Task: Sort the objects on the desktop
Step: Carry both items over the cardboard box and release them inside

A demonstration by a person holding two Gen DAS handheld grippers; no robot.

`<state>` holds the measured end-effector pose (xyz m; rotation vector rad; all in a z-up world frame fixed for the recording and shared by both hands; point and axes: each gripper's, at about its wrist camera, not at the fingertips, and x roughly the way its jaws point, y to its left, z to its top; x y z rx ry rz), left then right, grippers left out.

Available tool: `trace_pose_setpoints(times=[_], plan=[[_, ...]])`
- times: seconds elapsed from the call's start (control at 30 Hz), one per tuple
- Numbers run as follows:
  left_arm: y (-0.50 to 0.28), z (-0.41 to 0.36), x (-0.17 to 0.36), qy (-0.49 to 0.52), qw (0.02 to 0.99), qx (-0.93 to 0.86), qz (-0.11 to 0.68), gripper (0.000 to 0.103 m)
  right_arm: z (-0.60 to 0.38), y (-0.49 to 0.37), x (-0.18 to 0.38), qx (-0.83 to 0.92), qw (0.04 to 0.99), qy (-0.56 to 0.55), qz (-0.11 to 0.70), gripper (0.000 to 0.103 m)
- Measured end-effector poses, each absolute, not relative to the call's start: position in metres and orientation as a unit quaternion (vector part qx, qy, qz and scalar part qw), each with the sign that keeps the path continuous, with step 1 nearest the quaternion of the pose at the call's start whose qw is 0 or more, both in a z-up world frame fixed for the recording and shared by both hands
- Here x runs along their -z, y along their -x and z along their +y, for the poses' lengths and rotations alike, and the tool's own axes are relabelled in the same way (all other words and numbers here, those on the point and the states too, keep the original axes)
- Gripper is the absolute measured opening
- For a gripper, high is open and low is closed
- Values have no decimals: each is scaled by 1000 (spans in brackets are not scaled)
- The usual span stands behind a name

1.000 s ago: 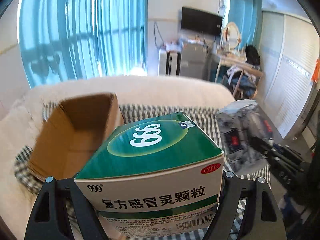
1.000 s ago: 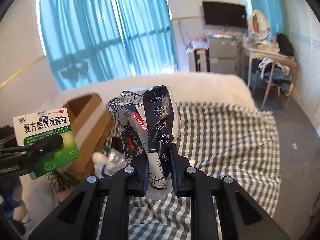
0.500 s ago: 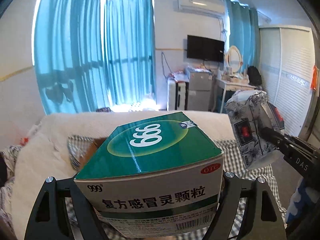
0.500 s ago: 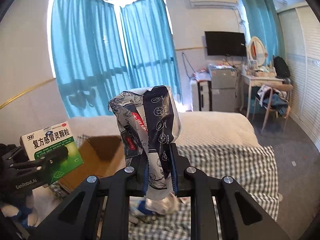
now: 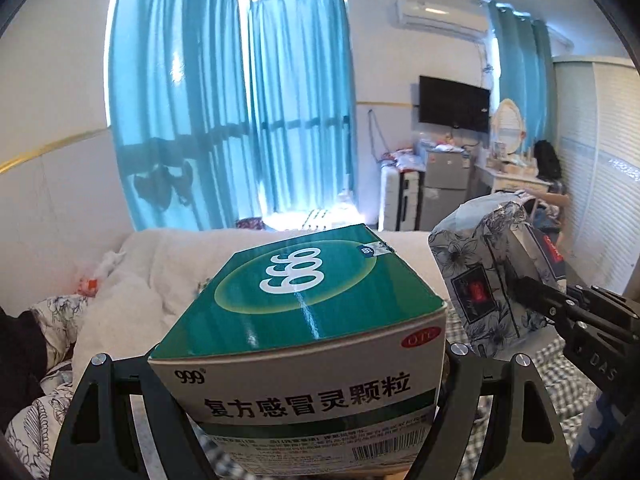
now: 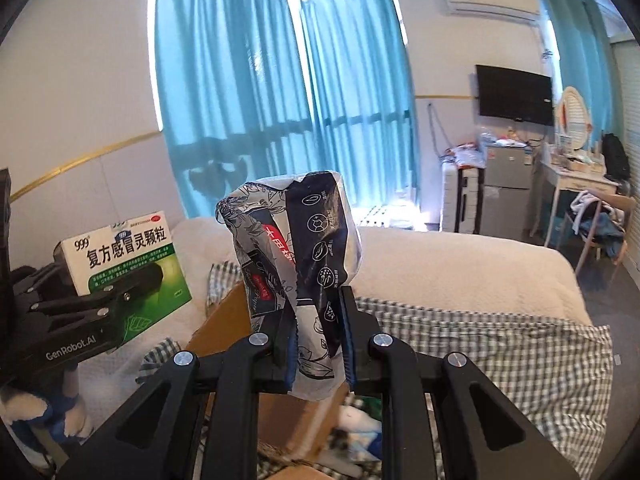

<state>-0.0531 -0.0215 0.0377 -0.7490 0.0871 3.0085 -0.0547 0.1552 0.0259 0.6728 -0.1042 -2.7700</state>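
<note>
A green and white medicine box [image 5: 304, 344] fills the left wrist view, clamped between the fingers of my left gripper [image 5: 300, 364]. The same medicine box [image 6: 124, 256] shows at the left of the right wrist view, in the left gripper [image 6: 132, 280]. My right gripper [image 6: 316, 344] is shut on a soft tissue pack [image 6: 296, 264] with a grey floral and navy wrapper, held upright. That tissue pack [image 5: 492, 272] and the right gripper's fingers [image 5: 544, 300] appear at the right of the left wrist view. Both are held in the air above a bed.
An open cardboard box [image 6: 248, 344] lies below on a checked cloth [image 6: 500, 360] over a white bed [image 6: 460, 264]. Small loose items [image 6: 360, 424] sit beside the box. Blue curtains [image 6: 280, 112], a wall TV [image 6: 514, 94] and a cluttered desk [image 6: 576, 176] stand beyond.
Both grippers have risen and drawn back with their loads. The cardboard box and checked cloth have sunk low in both views, and more of the room shows.
</note>
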Motion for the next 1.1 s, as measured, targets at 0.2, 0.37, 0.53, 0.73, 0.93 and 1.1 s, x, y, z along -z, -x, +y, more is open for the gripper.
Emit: trace_pose_setpoints(times=[0.2, 0.37, 0.53, 0.73, 0.93, 1.1], plan=[[89, -43, -3, 273, 13, -962, 29, 83, 116, 87, 1, 952, 162, -259, -16, 17], [119, -47, 32, 312, 19, -950, 15, 83, 99, 115, 28, 943, 169, -286, -4, 17], [140, -44, 67, 352, 19, -936, 14, 83, 92, 142, 56, 933, 169, -318, 9, 17], [155, -42, 102, 393, 6, -919, 21, 84, 83, 176, 94, 916, 174, -362, 15, 18], [160, -50, 107, 418, -3, -908, 19, 91, 71, 187, 117, 901, 185, -390, 28, 26], [141, -58, 83, 392, -24, -920, 13, 103, 68, 180, 105, 910, 185, -370, 19, 59]])
